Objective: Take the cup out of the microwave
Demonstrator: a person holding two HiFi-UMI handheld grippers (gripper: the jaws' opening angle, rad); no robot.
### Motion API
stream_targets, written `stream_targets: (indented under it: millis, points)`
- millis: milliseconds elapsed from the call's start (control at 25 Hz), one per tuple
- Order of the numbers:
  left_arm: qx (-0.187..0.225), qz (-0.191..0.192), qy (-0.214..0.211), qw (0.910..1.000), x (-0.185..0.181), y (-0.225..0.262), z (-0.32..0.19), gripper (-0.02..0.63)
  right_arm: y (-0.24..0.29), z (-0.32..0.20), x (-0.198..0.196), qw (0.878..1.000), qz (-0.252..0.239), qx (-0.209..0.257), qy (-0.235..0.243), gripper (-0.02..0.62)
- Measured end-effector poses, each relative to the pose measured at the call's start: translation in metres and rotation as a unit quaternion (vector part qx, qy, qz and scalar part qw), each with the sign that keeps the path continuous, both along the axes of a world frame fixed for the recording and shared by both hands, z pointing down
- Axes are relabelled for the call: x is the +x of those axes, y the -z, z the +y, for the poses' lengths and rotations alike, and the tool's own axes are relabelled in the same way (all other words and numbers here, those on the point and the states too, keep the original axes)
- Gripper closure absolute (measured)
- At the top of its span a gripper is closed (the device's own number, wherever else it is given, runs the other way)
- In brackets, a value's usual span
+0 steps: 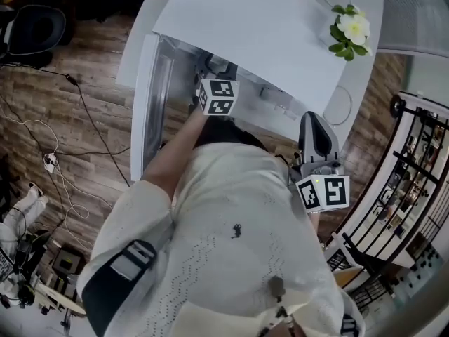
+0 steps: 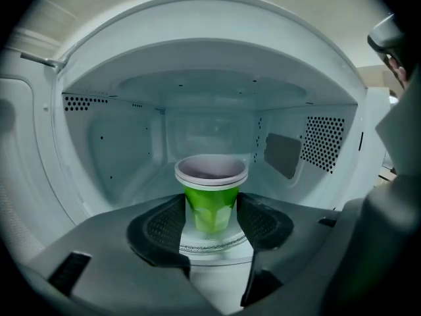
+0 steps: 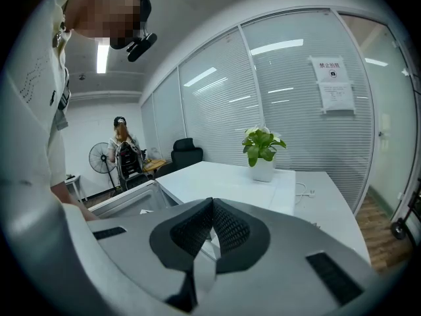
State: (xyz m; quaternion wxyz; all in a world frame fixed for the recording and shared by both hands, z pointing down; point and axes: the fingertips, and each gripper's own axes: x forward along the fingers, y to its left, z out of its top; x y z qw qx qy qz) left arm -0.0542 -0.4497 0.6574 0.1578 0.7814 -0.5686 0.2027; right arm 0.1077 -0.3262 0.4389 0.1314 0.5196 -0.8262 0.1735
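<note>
From the head view, my left claw [image 1: 214, 72] reaches into the open front of the white microwave [image 1: 231, 27] in the upper middle of the frame, its marker cube just outside the opening. The microwave door [image 1: 151, 104] stands swung open at the left. My right claw [image 1: 313, 121] hangs at the right of centre, outside the oven and well apart from the left one, pointing toward the top of the frame. A potted plant [image 1: 351, 28] sits on the white table [image 1: 354, 76] at the upper right.

In the left gripper view, I look straight into the pale oven cavity. The cup [image 2: 210, 199], green with a pale rim, stands upright on the glass turntable [image 2: 214, 245] at the centre of the frame. My left claw is spread wide, its dark pads [image 2: 164, 226] flanking the cup's lower half, one on each side. I cannot tell whether the pads touch its wall.

In the right gripper view, my right claw is closed, its two pads [image 3: 230, 226] meeting at their tips with nothing between them. Beyond it, the plant stands in a white pot right of centre on the table, before a glass wall with blinds [image 3: 289, 91].
</note>
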Motion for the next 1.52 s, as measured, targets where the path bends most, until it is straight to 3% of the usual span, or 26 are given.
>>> stream_targets:
  millis: [480,1520]
  points:
    - [0.017,-0.001,0.016,0.9997,0.001,0.015,0.006,0.36,0.001,0.004,0.008,1.0,-0.014,0.002,0.005,0.588]
    - [0.045,0.003,0.086,0.9952,-0.001,0.061,0.106,0.36,0.005,0.031,0.002,0.991,-0.04,0.019,0.126,0.588]
